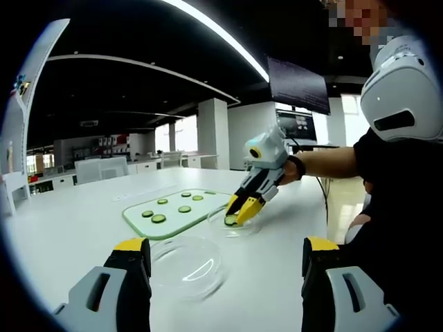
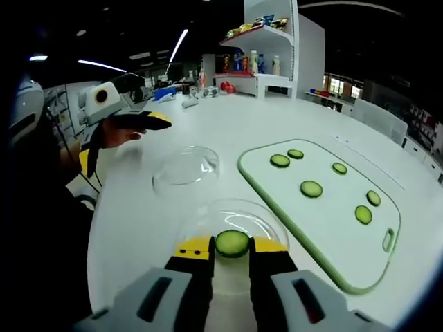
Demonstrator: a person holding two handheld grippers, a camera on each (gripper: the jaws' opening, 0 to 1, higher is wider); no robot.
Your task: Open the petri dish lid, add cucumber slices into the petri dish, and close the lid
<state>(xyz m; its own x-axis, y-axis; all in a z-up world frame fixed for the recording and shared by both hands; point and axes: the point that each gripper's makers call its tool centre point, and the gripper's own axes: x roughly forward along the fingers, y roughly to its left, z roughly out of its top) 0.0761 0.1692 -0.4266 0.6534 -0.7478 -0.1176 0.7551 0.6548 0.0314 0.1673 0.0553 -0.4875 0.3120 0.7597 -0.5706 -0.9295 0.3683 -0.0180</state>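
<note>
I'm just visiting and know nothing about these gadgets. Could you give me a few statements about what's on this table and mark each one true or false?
1. The right gripper is pinching a cucumber slice. True.
2. The left gripper is holding the lid. False: its jaws are open, and the lid lies on the table between them.
3. Six cucumber slices lie on the cutting board. True.
4. The petri dish is closed. False: the lid lies apart from it.
5. The held slice is above the cutting board. False: it is over the dish.
</note>
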